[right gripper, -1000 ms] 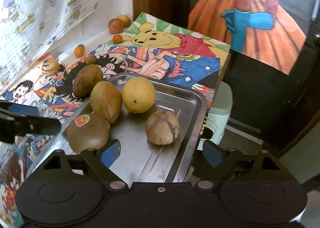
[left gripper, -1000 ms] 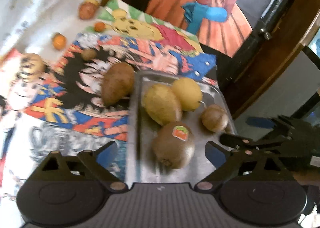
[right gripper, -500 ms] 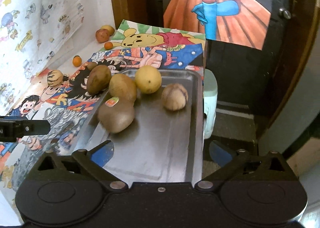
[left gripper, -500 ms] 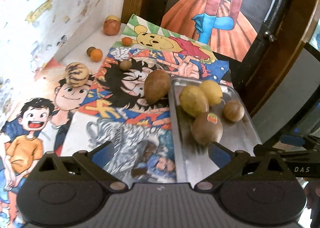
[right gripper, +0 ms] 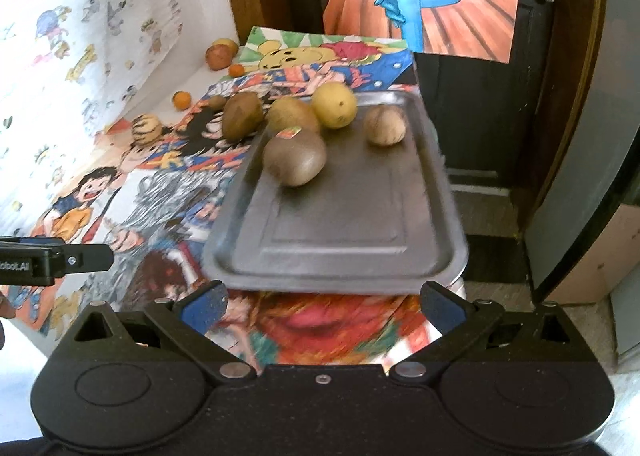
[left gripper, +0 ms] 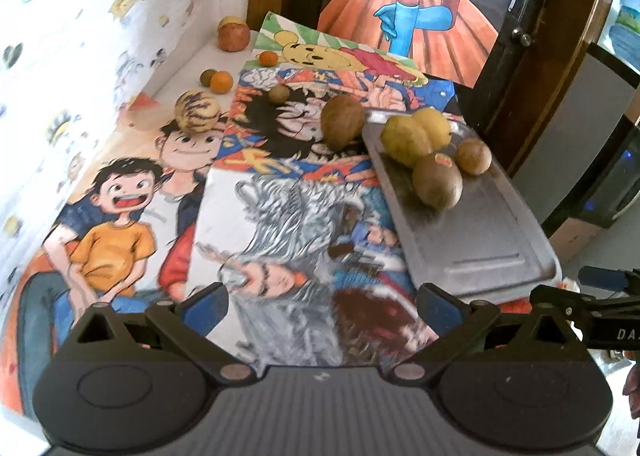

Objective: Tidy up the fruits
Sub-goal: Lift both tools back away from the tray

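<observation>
A steel tray (left gripper: pixel 480 244) lies at the right of the picture-covered table. On its far half rest a kiwi with a sticker (left gripper: pixel 437 184), a green-yellow fruit (left gripper: pixel 404 140), a lemon (left gripper: pixel 434 125) and a small round brown fruit (left gripper: pixel 473 155). A larger brown fruit (left gripper: pixel 342 120) sits on the table just left of the tray. My left gripper (left gripper: pixel 322 306) is open and empty over the drawings, short of the tray's near left corner. My right gripper (right gripper: pixel 322 306) is open wide and empty, just short of the near rim of the tray (right gripper: pixel 340 256), with the kiwi (right gripper: pixel 295 159) well ahead.
A striped round fruit (left gripper: pixel 197 110), small oranges (left gripper: pixel 221 81) and a reddish fruit (left gripper: pixel 233 35) lie toward the far left corner by the papered wall. Beyond the tray's right side, the table's right edge drops off toward a dark door (right gripper: pixel 480 115).
Both grippers have drawn back from the tray, so the fruits look smaller and farther away. The right gripper's jaws have spread a little wider. The fruits stay where they were.
</observation>
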{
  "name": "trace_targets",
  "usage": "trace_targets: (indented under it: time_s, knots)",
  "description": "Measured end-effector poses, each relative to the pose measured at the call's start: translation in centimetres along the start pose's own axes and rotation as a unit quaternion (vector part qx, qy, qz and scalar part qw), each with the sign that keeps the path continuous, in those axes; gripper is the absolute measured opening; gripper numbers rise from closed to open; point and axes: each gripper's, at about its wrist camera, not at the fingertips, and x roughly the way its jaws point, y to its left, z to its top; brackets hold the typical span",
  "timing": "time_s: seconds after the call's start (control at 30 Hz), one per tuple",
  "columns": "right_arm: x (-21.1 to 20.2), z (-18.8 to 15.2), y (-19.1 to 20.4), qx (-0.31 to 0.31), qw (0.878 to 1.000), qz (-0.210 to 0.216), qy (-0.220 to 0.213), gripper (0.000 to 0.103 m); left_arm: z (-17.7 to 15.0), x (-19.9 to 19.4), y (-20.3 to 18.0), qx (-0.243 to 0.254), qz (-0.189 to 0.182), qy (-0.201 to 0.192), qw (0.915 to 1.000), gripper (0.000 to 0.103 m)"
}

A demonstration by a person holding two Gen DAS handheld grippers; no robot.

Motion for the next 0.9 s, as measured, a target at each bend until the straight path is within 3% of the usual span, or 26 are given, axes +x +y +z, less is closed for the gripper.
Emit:
trace_targets:
  time_s: [0.43,0.9]
  knots:
    - [0.1,-2.0,5.3,-0.013,0.998,0.058,0.035,0.102,-3.0,-1.7,3.2,-0.016,0.029,0.017,0.9993,0.102]
    - [2.3,1.6,8.5,-0.077,0.989,0.115,0.047,0.102,-3.3,-3.5,6.6,-0.078,0.074,0.014,0.9941,0.102]
